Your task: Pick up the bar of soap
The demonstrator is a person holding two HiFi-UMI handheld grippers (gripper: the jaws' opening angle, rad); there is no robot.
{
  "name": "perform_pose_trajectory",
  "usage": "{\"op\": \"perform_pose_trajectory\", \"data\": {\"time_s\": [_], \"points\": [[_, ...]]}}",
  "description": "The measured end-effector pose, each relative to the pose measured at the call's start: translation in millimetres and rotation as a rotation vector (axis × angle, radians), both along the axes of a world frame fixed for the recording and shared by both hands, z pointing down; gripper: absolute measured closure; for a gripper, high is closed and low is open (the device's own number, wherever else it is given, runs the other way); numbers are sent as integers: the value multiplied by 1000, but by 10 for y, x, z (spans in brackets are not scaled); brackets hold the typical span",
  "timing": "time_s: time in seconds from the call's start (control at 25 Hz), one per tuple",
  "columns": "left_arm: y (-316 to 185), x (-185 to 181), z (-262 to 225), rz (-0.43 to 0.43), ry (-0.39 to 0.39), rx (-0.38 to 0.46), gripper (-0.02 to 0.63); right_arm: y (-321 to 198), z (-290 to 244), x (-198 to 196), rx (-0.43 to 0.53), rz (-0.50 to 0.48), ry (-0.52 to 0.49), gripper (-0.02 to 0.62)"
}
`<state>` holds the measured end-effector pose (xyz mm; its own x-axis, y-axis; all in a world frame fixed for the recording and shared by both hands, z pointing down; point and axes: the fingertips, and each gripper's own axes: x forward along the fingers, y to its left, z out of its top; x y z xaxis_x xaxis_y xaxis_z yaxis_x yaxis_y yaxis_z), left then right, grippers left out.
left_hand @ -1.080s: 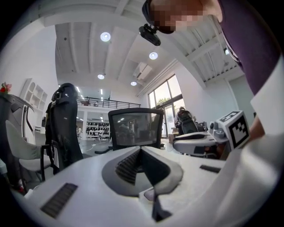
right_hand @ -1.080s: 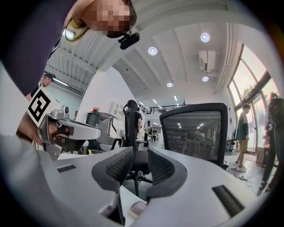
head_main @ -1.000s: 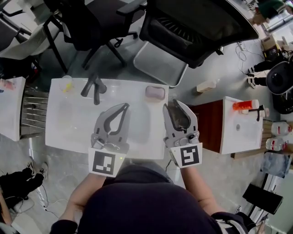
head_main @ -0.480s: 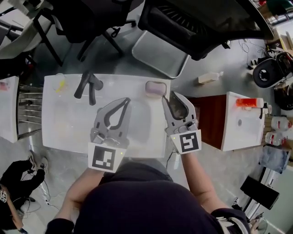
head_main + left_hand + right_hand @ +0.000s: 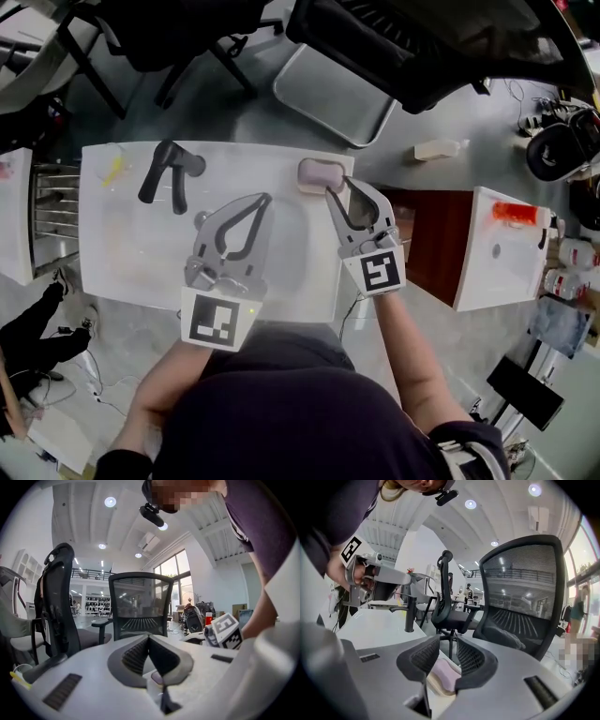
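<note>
The pink bar of soap (image 5: pixel 317 172) lies in a beige dish (image 5: pixel 427 684) at the far edge of the white table (image 5: pixel 131 253). My right gripper (image 5: pixel 343 184) has its fingertips at the soap's right side. In the right gripper view the soap (image 5: pixel 448 674) shows through the gap between the jaws, just beyond the pads. Those jaws have just been opening a little and stand apart, with nothing pressed between them. My left gripper (image 5: pixel 266 199) hovers over the table's middle, left of the soap, fingertips touching, empty.
A black faucet (image 5: pixel 165 174) stands at the table's far left, with a yellow item (image 5: pixel 112 170) beside it. Office chairs (image 5: pixel 412 47) stand beyond the table. To the right are a brown cabinet (image 5: pixel 427 246) and a second white unit (image 5: pixel 492 253).
Both grippers have moved forward and down toward the table. The right gripper's tips have come from the table's near right up to the soap. The left gripper advanced less.
</note>
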<state>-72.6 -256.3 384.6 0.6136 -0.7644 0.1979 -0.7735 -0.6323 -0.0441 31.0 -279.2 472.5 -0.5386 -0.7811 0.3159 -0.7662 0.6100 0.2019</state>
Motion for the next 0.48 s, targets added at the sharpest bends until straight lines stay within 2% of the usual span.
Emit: {"op": "perform_pose_trajectory", "data": {"time_s": [0.28, 0.48], "points": [[-82, 10, 110, -21, -10, -19, 606, -118, 390, 4, -90, -89, 131, 456], [-97, -74, 234, -48, -23, -54, 606, -162, 614, -41, -118, -177, 242, 437]]}}
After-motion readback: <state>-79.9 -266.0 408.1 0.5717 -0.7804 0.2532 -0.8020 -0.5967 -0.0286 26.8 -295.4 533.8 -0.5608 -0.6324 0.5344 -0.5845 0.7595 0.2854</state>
